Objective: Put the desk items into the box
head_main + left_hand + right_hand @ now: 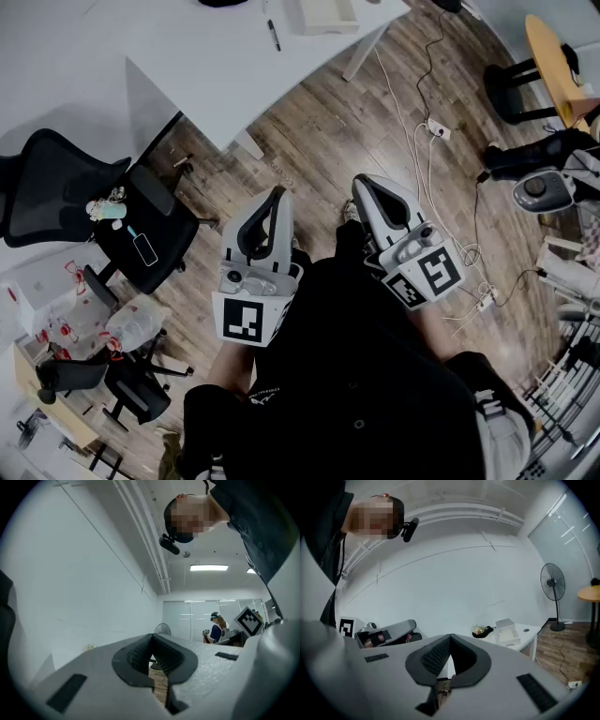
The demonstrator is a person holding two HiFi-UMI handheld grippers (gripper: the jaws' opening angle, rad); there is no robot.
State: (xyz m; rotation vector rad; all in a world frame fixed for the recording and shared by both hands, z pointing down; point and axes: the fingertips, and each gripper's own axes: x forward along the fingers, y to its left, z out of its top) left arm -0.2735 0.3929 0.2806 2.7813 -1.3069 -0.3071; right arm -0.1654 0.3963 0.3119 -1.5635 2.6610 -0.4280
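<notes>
I hold my left gripper (277, 195) and my right gripper (362, 181) side by side, close to the person's dark clothes. Both point toward the big white desk (187, 66). In the left gripper view, the dark bumpy pads (137, 654) meet at the tip. Nothing is between them. In the right gripper view, its pads (433, 656) meet at the tip too, and they hold nothing. The pale open box (323, 14) sits on the far part of the desk, well apart from both grippers. A thin black pen (274, 36) lies on the desk just left of the box. A black office chair (103, 202) stands on the brown wood floor (319, 122) to the left. A phone (145, 249) rests on its seat. White cables (412, 131) trail over the floor on the right.
</notes>
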